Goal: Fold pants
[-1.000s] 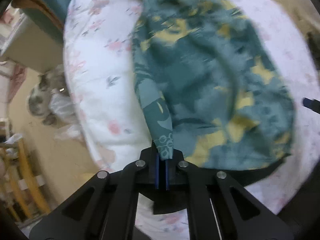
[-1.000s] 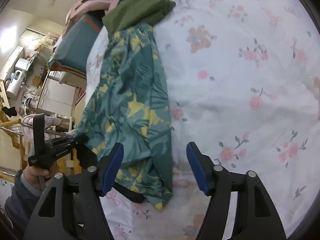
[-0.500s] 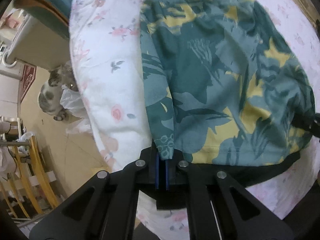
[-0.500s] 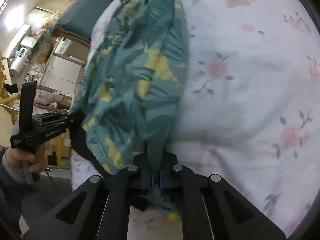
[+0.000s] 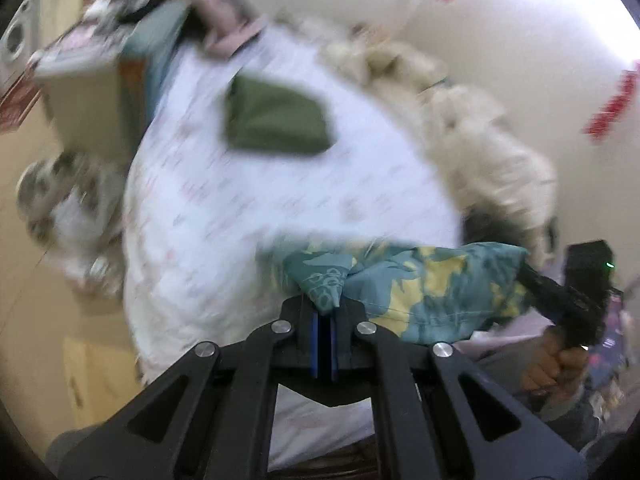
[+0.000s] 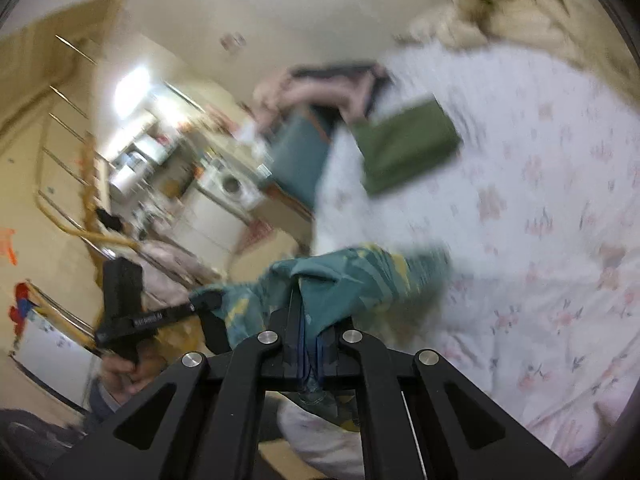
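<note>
The teal and yellow patterned pants (image 5: 420,284) hang stretched between my two grippers, lifted off the floral bed sheet (image 5: 280,200). My left gripper (image 5: 325,312) is shut on one corner of the pants. My right gripper (image 6: 310,344) is shut on the other corner of the pants (image 6: 344,280). Each gripper shows in the other's view, the right gripper (image 5: 568,300) at the right of the left wrist view and the left gripper (image 6: 132,312) at the left of the right wrist view. Both views are blurred by motion.
A folded olive green garment (image 5: 276,120) lies on the bed farther back, also in the right wrist view (image 6: 408,148). A cream fluffy blanket (image 5: 480,128) lies along the wall side. Pink clothes (image 5: 216,12) and a teal cushion (image 6: 300,160) sit at the bed's far end.
The right gripper has shut on the pants' corner. Both grippers have lifted the pants off the bed and tilted up, so the pants now hang between them.
</note>
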The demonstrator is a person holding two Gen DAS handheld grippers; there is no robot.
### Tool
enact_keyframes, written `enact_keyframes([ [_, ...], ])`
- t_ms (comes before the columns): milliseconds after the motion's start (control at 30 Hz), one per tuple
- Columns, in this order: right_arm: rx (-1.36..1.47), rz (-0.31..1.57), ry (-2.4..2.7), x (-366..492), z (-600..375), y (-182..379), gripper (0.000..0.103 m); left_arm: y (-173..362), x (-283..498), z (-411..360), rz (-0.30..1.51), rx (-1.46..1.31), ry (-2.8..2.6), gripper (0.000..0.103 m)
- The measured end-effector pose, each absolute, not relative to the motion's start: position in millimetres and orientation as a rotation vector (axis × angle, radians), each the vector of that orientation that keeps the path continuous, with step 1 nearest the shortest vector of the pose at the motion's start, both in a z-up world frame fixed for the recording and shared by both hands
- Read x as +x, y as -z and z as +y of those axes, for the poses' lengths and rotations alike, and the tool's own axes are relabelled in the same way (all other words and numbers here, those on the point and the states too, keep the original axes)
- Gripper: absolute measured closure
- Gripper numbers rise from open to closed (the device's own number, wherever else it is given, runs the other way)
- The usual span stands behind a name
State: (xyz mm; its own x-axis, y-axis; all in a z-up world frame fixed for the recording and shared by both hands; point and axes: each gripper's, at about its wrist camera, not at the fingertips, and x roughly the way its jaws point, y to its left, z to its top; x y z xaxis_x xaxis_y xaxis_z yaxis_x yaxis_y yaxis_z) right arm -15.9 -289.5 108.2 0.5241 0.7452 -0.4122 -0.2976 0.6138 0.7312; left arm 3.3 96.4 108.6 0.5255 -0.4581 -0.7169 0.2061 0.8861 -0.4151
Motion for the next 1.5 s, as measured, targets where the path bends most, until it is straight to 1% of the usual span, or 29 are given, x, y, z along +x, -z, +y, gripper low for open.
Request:
enact_keyframes([
  [33, 0.644, 0.760, -0.674, -16.4, -291.0, -123.3, 0.100, -131.8, -0.6, 89.4, 0.884, -0.270, 0.419, 0.101],
  [100, 0.665, 0.721, -0.663, -18.0, -301.3, -151.6, 0.100, -158.5, -1.7, 82.8, 0.831, -0.284, 0.442, 0.101],
  [233, 0.665, 0.700, -0.635, -8.1, -311.9, -178.5, 0.100, -186.3, 16.1, 73.1, 0.779, -0.275, 0.436, 0.101],
  [400, 0.643, 0.727, -0.601, 40.3, -318.7, -188.6, 0.100, -196.7, 61.6, 58.3, 0.729, -0.228, 0.382, 0.101],
  [600, 0.590, 0.678, -0.579, 73.4, -322.7, -195.8, 0.100, -189.0, 81.4, 63.6, 0.625, -0.214, 0.346, 0.101],
  [667, 0.583, 0.690, -0.576, 74.5, -321.0, -187.9, 0.100, -168.9, 78.5, 66.0, 0.665, -0.229, 0.349, 0.101],
  [700, 0.553, 0.725, -0.558, 74.6, -316.3, -177.8, 0.100, -150.0, 75.5, 63.7, 0.708, -0.210, 0.338, 0.101],
  [800, 0.520, 0.826, -0.529, 71.5, -311.2, -130.5, 0.100, -94.8, 69.6, 59.5, 0.825, -0.213, 0.316, 0.101],
  [867, 0.541, 0.918, -0.511, 69.7, -312.6, -87.5, 0.100, -41.3, 64.7, 58.1, 0.954, -0.241, 0.288, 0.101],
  [967, 0.565, 1.112, -0.452, 62.3, -314.1, -1.6, 0.099, 42.6, 58.3, 47.5, 1.166, -0.224, 0.243, 0.101],
  [1033, 0.580, 1.278, -0.376, 51.8, -317.3, 62.1, 0.098, 108.0, 46.0, 38.5, 1.363, -0.246, 0.238, 0.098],
  [1067, 0.573, 1.346, -0.324, 45.5, -320.3, 86.9, 0.094, 128.9, 42.0, 36.0, 1.439, -0.237, 0.218, 0.096],
  [1133, 0.554, 1.511, -0.234, 26.9, -327.1, 133.5, 0.093, 174.8, 29.8, 36.6, 1.655, -0.169, 0.119, 0.096],
  [1167, 0.534, 1.575, -0.200, 17.7, -329.9, 146.1, 0.092, 182.8, 24.7, 39.9, 1.706, -0.181, 0.110, 0.096],
  [1200, 0.493, 1.609, -0.171, 6.9, -333.5, 150.4, 0.090, 182.0, 20.4, 44.0, 1.712, -0.194, 0.109, 0.096],
  [1267, 0.364, 1.577, -0.116, -2.1, -337.7, 136.3, 0.069, 163.4, 17.3, 46.8, 1.660, -0.105, 0.081, 0.095],
  [1300, 0.306, 1.536, -0.078, -5.1, -341.5, 123.7, 0.066, 153.7, 17.6, 47.5, 1.626, -0.079, 0.076, 0.094],
  [1367, 0.269, 1.440, -0.001, -11.3, -350.2, 95.1, 0.059, 124.7, 19.1, 48.0, 1.495, -0.039, 0.038, 0.094],
  [1400, 0.292, 1.388, -0.001, -13.2, -353.4, 82.0, 0.058, 111.4, 19.5, 44.0, 1.427, -0.012, 0.044, 0.094],
  [1467, 0.361, 1.301, -0.067, -13.2, -353.6, 61.0, 0.053, 87.3, 20.7, 29.2, 1.278, 0.060, 0.043, 0.094],
  [1500, 0.367, 1.280, -0.085, -11.7, -351.3, 56.4, 0.053, 81.8, 21.2, 19.9, 1.227, 0.079, 0.055, 0.094],
])
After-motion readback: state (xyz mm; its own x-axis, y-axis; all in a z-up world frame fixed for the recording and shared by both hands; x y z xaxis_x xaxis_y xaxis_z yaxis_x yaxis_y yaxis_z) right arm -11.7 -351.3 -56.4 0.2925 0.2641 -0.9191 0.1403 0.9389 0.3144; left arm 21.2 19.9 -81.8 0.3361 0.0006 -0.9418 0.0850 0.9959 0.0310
